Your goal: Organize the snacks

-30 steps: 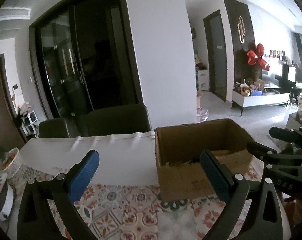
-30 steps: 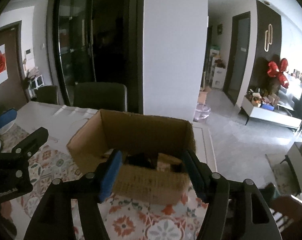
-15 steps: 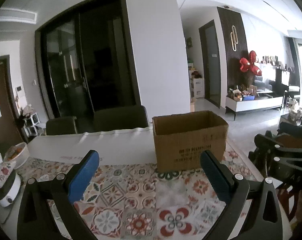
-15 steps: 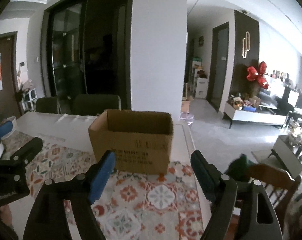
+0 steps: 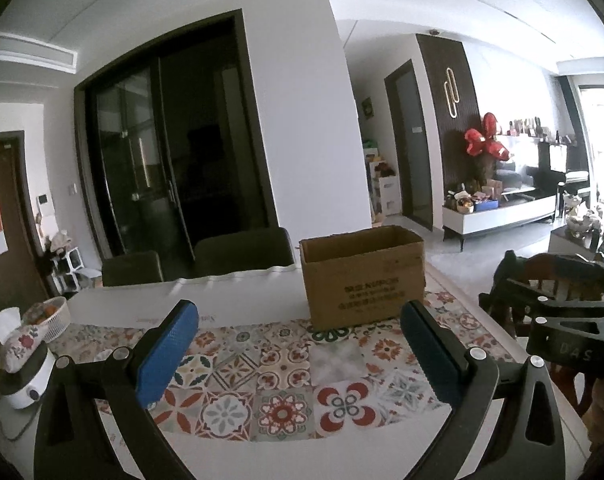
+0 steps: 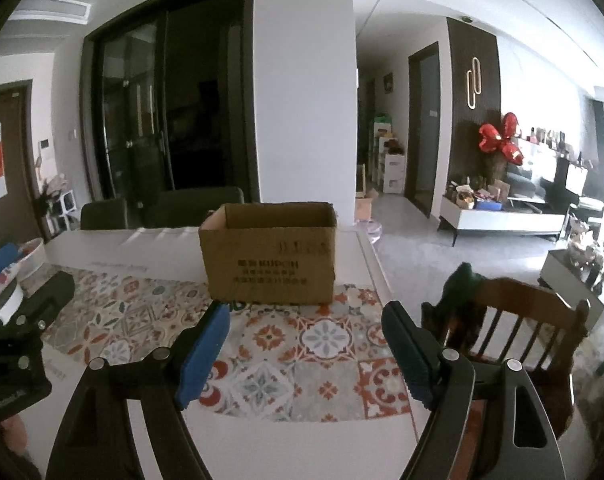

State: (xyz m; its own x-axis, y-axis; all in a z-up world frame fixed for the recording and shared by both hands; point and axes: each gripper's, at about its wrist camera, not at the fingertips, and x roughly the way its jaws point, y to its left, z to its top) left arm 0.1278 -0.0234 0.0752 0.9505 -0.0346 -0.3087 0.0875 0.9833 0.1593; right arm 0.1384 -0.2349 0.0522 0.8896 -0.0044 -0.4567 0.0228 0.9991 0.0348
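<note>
Snacks are not visible; the box (image 5: 364, 278) that stands open-topped on the desk (image 5: 286, 456) shows only its outer walls and dark printed text on the near face, its inside hidden from both views. The box sits upright at the far edge of the patterned mat (image 5: 282, 380), with its base partly on the mat. Left tool (image 5: 298, 354) hovers on the near side of the box, well apart from it, its blue pads (image 5: 166, 354) spread wide with nothing between them. Right tool (image 6: 304, 350) also hangs on the near side of the box, pads apart and empty. A wooden chair (image 6: 514, 320) stands to the right of the box, beside the desk edge. Left of the box, a basket (image 5: 50, 316) and a white appliance (image 5: 26, 384) sit at the desk's left side. Two dark chairs (image 5: 242, 250) stand behind the box.
</note>
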